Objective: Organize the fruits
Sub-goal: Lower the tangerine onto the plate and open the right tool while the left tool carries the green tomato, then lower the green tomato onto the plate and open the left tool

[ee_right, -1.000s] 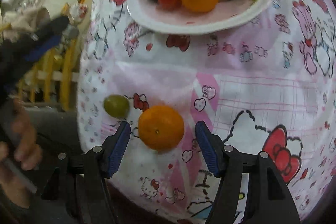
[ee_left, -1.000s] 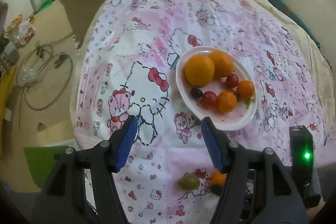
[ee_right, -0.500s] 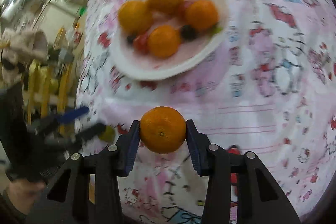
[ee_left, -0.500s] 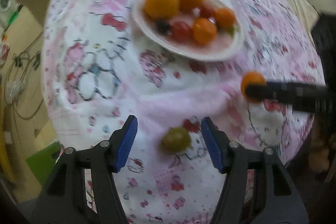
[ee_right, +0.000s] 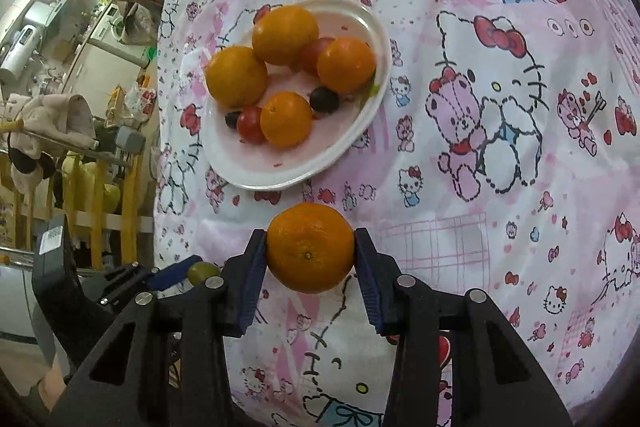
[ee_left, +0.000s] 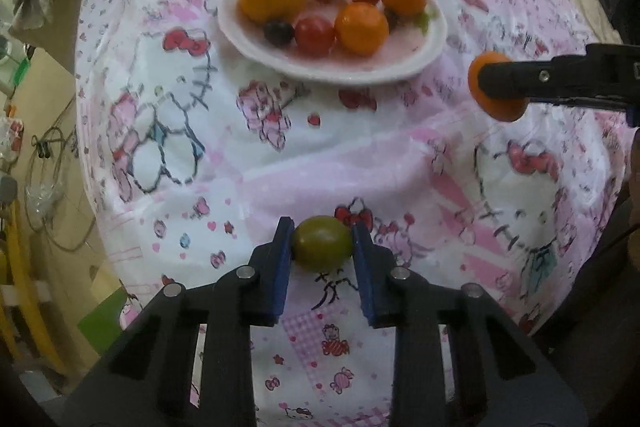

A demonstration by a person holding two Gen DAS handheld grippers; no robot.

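A white plate (ee_left: 434, 45) on the pink cartoon-print cloth holds several oranges, red tomatoes and dark grapes; it also shows in the right wrist view (ee_right: 360, 131). My left gripper (ee_left: 322, 241) is shut on a green tomato (ee_left: 322, 243), held near the cloth's front edge. My right gripper (ee_right: 310, 253) is shut on an orange (ee_right: 310, 253), held above the cloth short of the plate. In the left wrist view the right gripper and its orange (ee_left: 496, 107) show at the right. In the right wrist view the green tomato (ee_right: 202, 271) shows at the lower left.
The cloth-covered surface (ee_left: 360, 155) drops off at the left to a floor with cables (ee_left: 48, 163). A yellow rack (ee_right: 96, 195) and household clutter stand beyond the edge in the right wrist view.
My left gripper has closed on the green tomato. My right gripper, closed on the orange since half a second ago, has lifted it and moved toward the plate.
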